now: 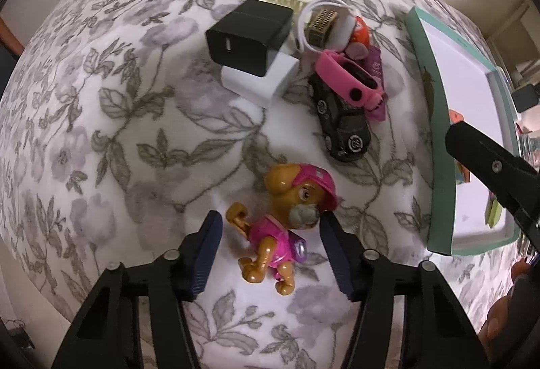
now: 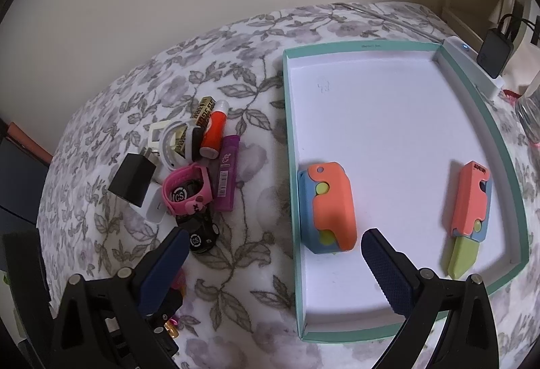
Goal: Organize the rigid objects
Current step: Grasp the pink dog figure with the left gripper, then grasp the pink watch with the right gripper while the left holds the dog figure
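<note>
A toy dog figure (image 1: 280, 227) in a pink hat and suit lies on the floral bedspread between the open fingers of my left gripper (image 1: 270, 220), not clamped. Behind it lies a pile: black charger (image 1: 248, 36), white charger (image 1: 260, 80), black toy car (image 1: 341, 119), pink watch (image 1: 347, 78). My right gripper (image 2: 273, 244) is open and empty over the near left rim of a teal box lid (image 2: 290, 146). The lid holds two orange-blue toy knives (image 2: 332, 205) (image 2: 469, 203). The pile shows in the right wrist view too, with the pink watch (image 2: 187, 190).
An orange tube (image 2: 214, 129), a purple stick (image 2: 227, 173), a white cable (image 2: 168, 142) and a gold-black block (image 2: 204, 110) lie in the pile. A black adapter on a white device (image 2: 494, 56) stands past the lid's far right corner. A wall runs behind the bed.
</note>
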{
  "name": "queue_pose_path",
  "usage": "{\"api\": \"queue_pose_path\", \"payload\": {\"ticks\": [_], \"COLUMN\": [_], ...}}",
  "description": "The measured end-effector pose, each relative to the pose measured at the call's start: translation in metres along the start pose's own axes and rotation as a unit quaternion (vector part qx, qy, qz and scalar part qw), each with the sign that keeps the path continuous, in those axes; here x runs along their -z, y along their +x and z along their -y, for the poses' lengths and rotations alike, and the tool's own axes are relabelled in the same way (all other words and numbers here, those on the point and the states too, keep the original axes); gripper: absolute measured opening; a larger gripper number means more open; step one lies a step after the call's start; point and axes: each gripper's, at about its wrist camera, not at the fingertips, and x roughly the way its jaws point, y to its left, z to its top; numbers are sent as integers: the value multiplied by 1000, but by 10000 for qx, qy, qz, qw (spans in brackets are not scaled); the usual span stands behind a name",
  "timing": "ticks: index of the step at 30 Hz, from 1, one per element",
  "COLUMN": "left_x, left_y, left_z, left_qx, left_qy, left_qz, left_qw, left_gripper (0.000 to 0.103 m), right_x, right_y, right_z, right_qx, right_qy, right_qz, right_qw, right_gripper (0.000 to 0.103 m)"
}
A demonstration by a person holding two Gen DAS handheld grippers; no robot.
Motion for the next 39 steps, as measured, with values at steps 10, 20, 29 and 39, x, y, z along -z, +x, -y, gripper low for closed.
{"api": "queue_pose_path", "payload": {"ticks": [10, 20, 29, 39], "left_x": [4, -8, -19, -25], "left_y": [-1, -12, -13, -6], "left_z": [1, -37, -57, -64], "left_qx": [48, 118, 85, 94], "left_qy": [-98, -758, -1161, -1211], "left_qz": [122, 530, 831, 804], "left_qw": [9999, 9956, 9897, 9893], "left_gripper": [44, 44, 44, 44], "right_x": [-3, -12, -18, -24], "right_y": [1, 12, 41, 65], "right_z": [-7, -37, -63, -74], "right_qx": [-101, -489, -742, -747], "right_qy": [-87, -513, -755, -773], "right_qz": [33, -13, -218, -346], "right_qw": [9999, 9975, 9941, 9936], "right_gripper": [103, 98, 84, 54]}}
